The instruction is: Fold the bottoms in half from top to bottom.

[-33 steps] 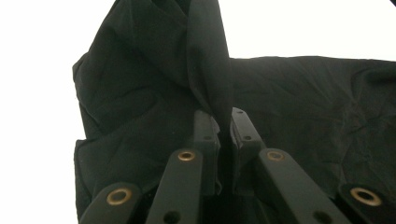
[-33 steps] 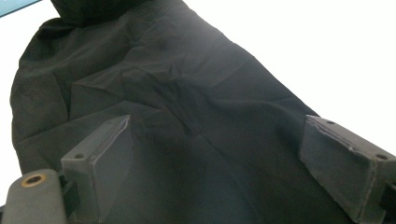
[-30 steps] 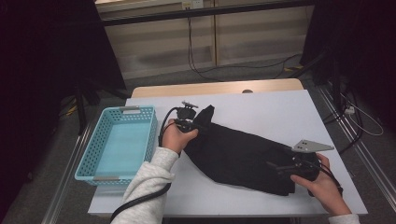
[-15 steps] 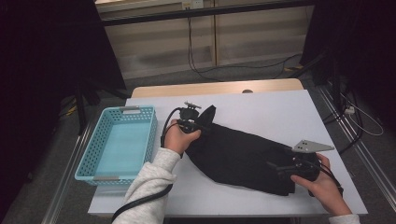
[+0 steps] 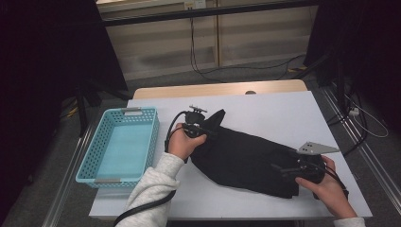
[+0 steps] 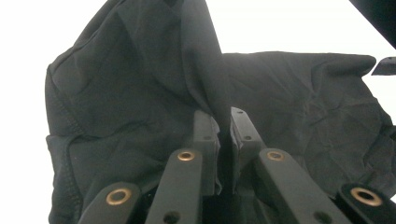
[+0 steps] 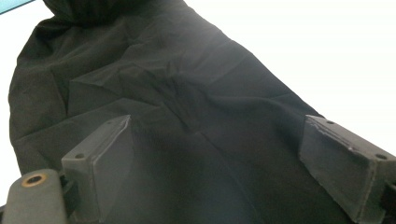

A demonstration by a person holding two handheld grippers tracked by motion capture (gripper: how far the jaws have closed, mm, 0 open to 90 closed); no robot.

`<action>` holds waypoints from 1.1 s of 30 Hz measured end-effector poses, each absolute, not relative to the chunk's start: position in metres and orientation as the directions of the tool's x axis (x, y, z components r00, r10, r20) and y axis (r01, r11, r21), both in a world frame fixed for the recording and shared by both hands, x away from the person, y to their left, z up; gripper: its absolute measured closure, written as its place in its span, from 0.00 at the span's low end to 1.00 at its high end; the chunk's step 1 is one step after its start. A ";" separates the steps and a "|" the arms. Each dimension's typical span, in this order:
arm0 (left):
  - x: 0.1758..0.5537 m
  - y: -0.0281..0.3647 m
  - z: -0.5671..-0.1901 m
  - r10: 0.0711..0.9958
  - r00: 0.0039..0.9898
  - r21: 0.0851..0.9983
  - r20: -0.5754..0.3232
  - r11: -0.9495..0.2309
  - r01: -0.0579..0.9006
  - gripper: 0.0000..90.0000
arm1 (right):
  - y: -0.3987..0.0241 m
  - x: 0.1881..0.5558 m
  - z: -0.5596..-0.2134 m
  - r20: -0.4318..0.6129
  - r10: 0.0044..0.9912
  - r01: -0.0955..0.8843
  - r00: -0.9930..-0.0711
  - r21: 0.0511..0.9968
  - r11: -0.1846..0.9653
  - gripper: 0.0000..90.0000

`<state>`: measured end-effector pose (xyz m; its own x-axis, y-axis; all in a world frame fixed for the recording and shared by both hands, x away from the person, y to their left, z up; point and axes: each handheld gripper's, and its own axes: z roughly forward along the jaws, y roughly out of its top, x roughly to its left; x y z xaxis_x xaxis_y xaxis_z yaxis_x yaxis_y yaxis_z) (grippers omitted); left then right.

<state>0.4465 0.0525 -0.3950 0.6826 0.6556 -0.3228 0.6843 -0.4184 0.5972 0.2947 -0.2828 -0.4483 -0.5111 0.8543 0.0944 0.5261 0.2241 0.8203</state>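
A black garment [image 5: 246, 158] lies crumpled across the middle of the white surface [image 5: 283, 113], its folds so dark in the high view that its shape is hard to read. The left gripper [image 6: 223, 140] has its jaws nearly closed on a raised fold at the cloth's upper left end. The right gripper [image 7: 215, 158] sits over the lower right end, jaws spread wide with the cloth beneath them, untouched. A turquoise basket [image 5: 94, 156] stands at the left, well apart

A white table [image 5: 283, 113] stands on grey floor [image 5: 246, 71] before dim panelled wall [image 5: 156, 42].
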 end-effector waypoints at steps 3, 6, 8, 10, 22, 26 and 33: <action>0.447 0.050 -0.403 0.654 0.682 0.587 -0.328 -0.425 0.689 0.93 | -0.283 0.294 -0.448 0.094 0.853 0.525 -0.513 0.821 0.225 0.12; 0.447 0.050 -0.406 0.660 0.671 0.585 -0.338 -0.411 0.699 0.93 | -0.284 0.294 -0.447 0.097 0.855 0.526 -0.510 0.821 0.221 0.12; 0.447 0.050 -0.406 0.659 0.671 0.587 -0.339 -0.409 0.699 0.93 | -0.285 0.294 -0.447 0.094 0.855 0.525 -0.510 0.821 0.223 0.12; 0.447 0.050 -0.406 0.660 0.670 0.587 -0.340 -0.408 0.699 0.93 | -0.285 0.294 -0.447 0.094 0.856 0.525 -0.508 0.822 0.221 0.12; 0.435 0.033 -0.398 0.606 0.693 0.624 -0.391 -0.379 0.683 0.92 | -0.285 0.295 -0.447 0.091 0.857 0.520 -0.507 0.825 0.221 0.11; 0.430 0.021 -0.402 0.588 0.711 0.626 -0.387 -0.399 0.670 0.91 | -0.283 0.296 -0.448 0.092 0.856 0.526 -0.510 0.820 0.225 0.11; 0.431 0.033 -0.403 0.570 0.746 0.694 -0.344 -0.381 0.611 0.57 | -0.280 0.298 -0.448 0.094 0.853 0.522 -0.514 0.823 0.223 0.11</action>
<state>0.4314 0.0331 -0.4030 0.7460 0.5705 -0.3436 0.6112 -0.3814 0.6935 0.2977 -0.2797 -0.4482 -0.5135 0.8529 0.0945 0.5220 0.2231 0.8233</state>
